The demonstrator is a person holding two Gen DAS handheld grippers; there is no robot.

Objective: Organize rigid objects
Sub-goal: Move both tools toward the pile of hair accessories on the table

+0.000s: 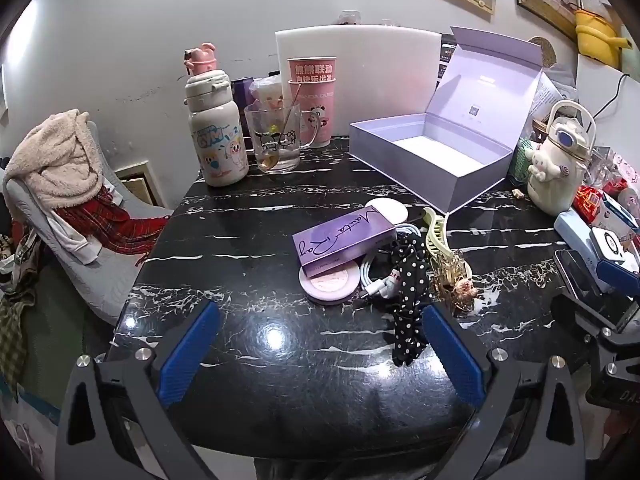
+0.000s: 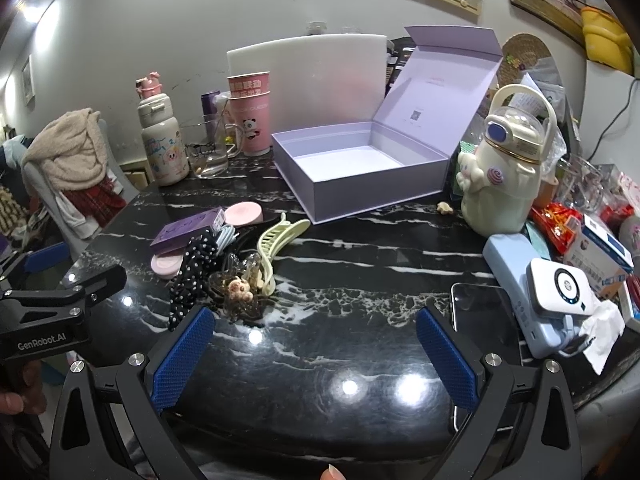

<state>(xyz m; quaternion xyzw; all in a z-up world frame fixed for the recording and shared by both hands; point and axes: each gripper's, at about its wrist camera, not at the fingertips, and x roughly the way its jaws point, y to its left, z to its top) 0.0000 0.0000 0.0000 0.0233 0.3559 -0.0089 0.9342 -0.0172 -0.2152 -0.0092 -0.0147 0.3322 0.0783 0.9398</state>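
Note:
An open lilac gift box (image 1: 432,160) (image 2: 360,168) stands empty at the back of the black marble table (image 1: 280,360) (image 2: 360,280). A pile lies mid-table: a purple carton (image 1: 342,240) (image 2: 186,228), two pink round compacts (image 1: 328,282) (image 2: 243,213), a white cable (image 1: 374,276), a polka-dot scrunchie (image 1: 408,280) (image 2: 192,272), a pale yellow claw clip (image 1: 436,232) (image 2: 276,240) and a clear clip with a bear charm (image 2: 240,290). My left gripper (image 1: 320,344) is open, just short of the pile. My right gripper (image 2: 316,348) is open over bare table, right of the pile.
Bottle (image 1: 216,136), glass mug (image 1: 276,140) and pink cups (image 1: 314,96) stand at the back left. A white character jug (image 2: 504,164), blue case (image 2: 516,280), white device (image 2: 560,286), phone (image 2: 480,308) and packets crowd the right edge. A chair with clothes (image 1: 72,184) stands left.

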